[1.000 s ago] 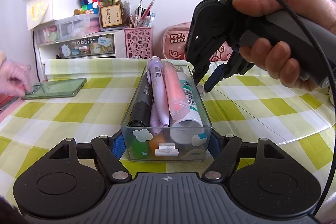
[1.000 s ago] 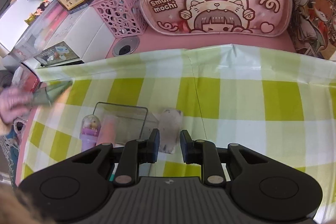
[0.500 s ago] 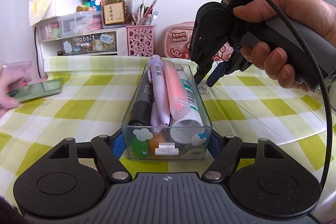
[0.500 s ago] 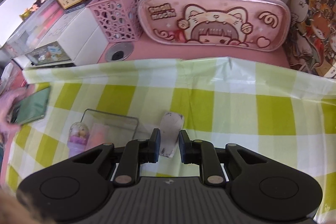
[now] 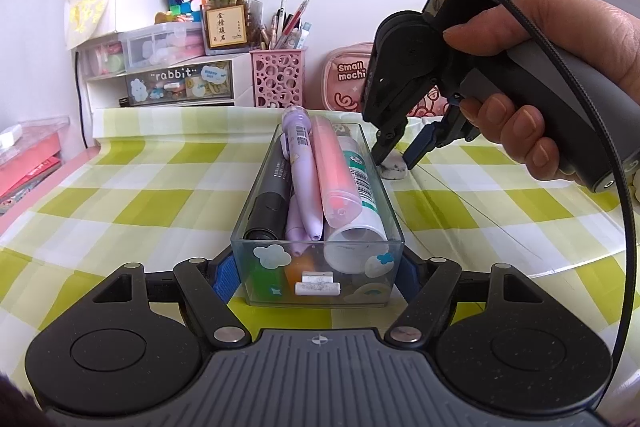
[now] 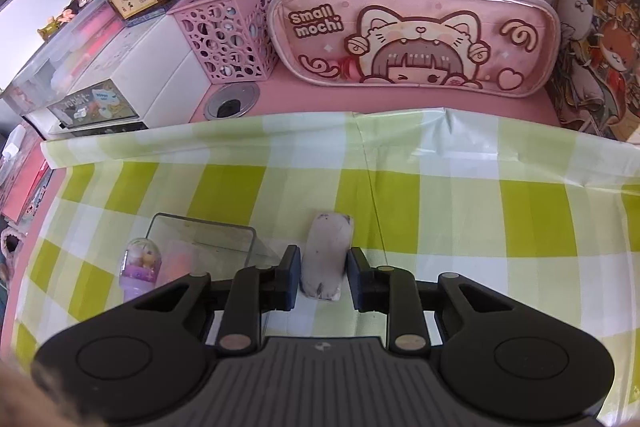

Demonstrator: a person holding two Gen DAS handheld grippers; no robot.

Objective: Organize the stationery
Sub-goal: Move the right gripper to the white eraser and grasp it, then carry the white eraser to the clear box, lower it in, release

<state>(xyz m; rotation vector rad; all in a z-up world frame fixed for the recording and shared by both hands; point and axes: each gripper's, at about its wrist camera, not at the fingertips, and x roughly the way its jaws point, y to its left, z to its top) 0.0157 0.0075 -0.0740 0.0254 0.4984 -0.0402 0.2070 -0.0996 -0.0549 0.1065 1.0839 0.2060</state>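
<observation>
We are clamping the clear plastic box [image 5: 318, 267] between the fingers of our left gripper [image 5: 316, 275]; it is sitting on the green checked cloth [image 5: 140, 203], packed with pens and markers. Our right gripper [image 6: 323, 277] is straddling the worn white eraser [image 6: 326, 255] lying just beside the box's far corner, and its jaws are opening, their pads clear of the eraser's sides.
</observation>
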